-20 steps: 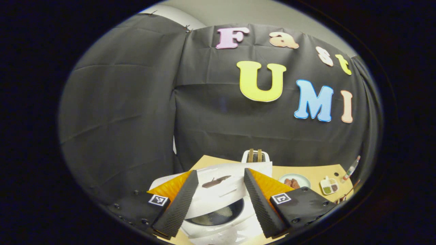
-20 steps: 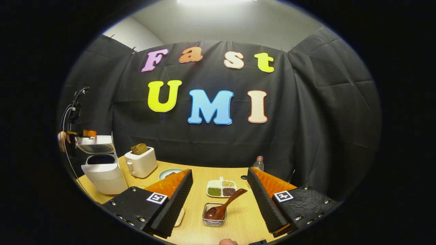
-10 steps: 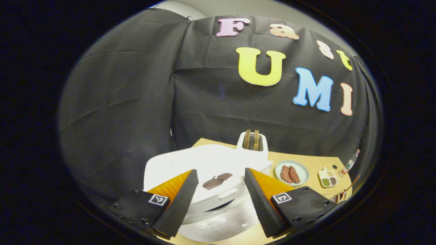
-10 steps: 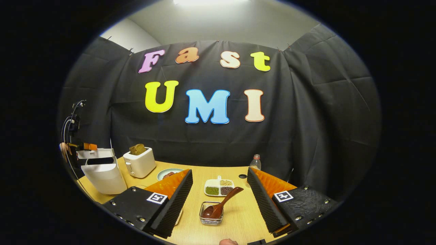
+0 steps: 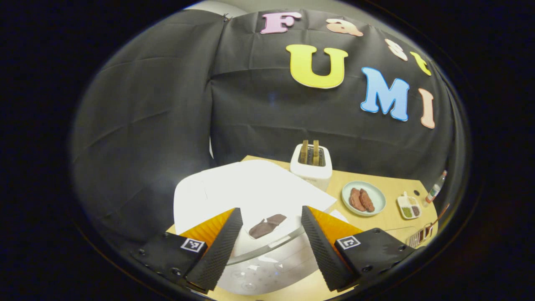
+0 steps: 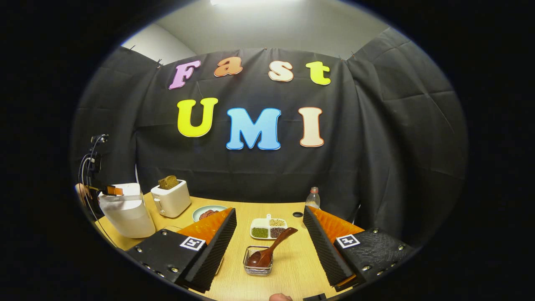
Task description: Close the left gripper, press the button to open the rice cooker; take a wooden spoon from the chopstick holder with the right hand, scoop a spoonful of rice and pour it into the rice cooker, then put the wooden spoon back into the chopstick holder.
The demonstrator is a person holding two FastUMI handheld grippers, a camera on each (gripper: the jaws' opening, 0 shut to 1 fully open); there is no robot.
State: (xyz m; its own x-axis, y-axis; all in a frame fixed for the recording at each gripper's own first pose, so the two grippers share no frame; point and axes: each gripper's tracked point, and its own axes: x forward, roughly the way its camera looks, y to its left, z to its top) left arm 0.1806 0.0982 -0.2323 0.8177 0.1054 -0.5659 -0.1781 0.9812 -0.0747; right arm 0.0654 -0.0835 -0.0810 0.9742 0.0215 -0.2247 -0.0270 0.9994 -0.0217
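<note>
Two grippers, left and right, fingers spread and empty; left should pinch shut before pressing the rice cooker button.

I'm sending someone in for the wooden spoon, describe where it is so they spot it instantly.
On the wooden table, in front of the white divided dish of beans, sits a small wire holder. The wooden spoon leans inside it, dark brown, handle slanting up to the right.

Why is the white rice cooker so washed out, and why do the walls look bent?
Left gripper view: the rice cooker lid sits close and glares, losing detail. Right gripper view: a ceiling light burns white. Both views: the fisheye lens bows the cloth wall.
</note>
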